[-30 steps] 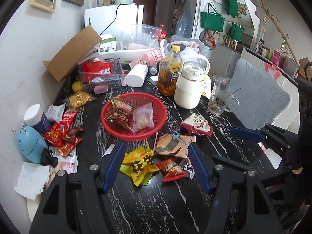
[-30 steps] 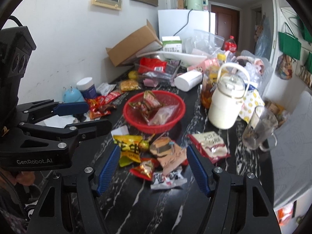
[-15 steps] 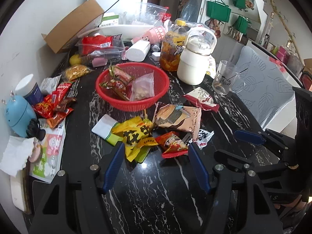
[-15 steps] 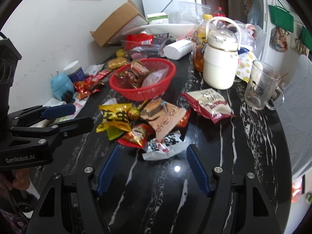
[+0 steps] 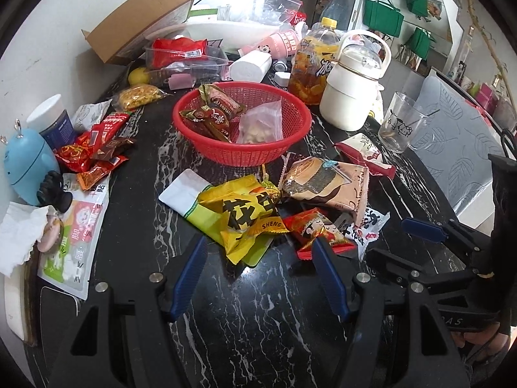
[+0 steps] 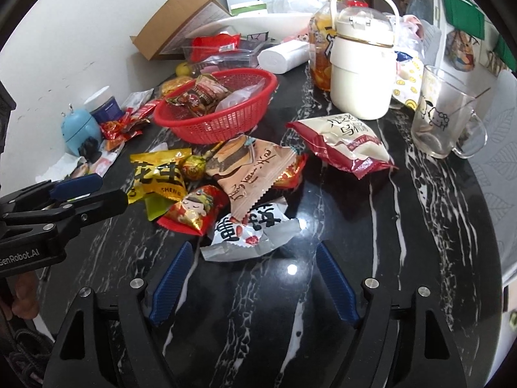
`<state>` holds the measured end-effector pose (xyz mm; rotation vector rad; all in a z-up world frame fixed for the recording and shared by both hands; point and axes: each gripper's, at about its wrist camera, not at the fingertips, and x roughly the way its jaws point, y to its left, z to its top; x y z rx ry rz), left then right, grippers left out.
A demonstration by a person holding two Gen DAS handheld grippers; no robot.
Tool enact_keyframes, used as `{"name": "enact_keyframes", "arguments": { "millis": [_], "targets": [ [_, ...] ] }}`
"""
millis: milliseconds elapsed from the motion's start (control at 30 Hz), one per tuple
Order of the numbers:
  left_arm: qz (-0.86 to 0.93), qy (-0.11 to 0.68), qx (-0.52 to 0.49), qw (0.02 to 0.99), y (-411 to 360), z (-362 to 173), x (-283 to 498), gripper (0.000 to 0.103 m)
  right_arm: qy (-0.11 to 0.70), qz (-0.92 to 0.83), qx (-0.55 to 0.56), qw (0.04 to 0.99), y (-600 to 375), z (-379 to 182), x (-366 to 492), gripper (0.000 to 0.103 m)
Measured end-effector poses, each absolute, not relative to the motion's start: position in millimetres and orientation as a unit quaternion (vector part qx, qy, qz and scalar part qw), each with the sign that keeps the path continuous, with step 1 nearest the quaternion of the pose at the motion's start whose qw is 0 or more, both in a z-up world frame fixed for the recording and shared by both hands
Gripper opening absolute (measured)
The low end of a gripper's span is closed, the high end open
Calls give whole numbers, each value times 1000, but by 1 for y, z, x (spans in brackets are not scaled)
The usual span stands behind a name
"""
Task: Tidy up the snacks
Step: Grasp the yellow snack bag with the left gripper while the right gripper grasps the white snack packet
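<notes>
A red basket [image 5: 242,156] [image 6: 213,127] on the black marble table holds several wrapped snacks and a clear bag. In front of it lies a loose pile: a yellow packet [image 5: 245,213] [image 6: 158,174], a tan packet [image 5: 326,184] [image 6: 255,168], a small red packet [image 5: 318,229] [image 6: 194,210] and a white-and-silver packet [image 5: 368,226] [image 6: 248,229]. My left gripper [image 5: 258,249] is open, its tips beside the yellow packet's near end. My right gripper [image 6: 255,249] has its jaws opening, with the white-and-silver packet's near edge between the tips and no pad pressing on it.
A red-and-white bag [image 6: 349,142] lies right of the pile. Behind stand a white jug [image 6: 362,74], a glass mug [image 6: 442,119] and an orange drink bottle [image 5: 313,71]. Along the left wall are more red packets [image 5: 93,152], a blue toy [image 5: 26,165] and a cardboard box [image 5: 139,22].
Both grippers have sunk toward the table and tipped downward, so the pile of packets now sits close at their tips. The right jaws stand wider than before.
</notes>
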<state>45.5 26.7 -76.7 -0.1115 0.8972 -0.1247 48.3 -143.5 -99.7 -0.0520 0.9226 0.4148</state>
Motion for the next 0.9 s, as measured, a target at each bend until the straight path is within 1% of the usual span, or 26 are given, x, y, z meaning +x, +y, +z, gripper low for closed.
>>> {"name": "enact_keyframes", "arguments": {
  "millis": [200, 533, 900],
  "targets": [
    [-54, 435, -57, 897, 30, -79, 56, 66, 445, 207, -45, 870, -137, -107, 64, 84],
    [-56, 452, -79, 887, 34, -92, 87, 66, 463, 231, -40, 855, -136, -121, 79, 84],
    [-30, 489, -70, 869, 32, -120, 118, 66, 465, 224, -28, 856, -144, -121, 82, 84]
  ]
}}
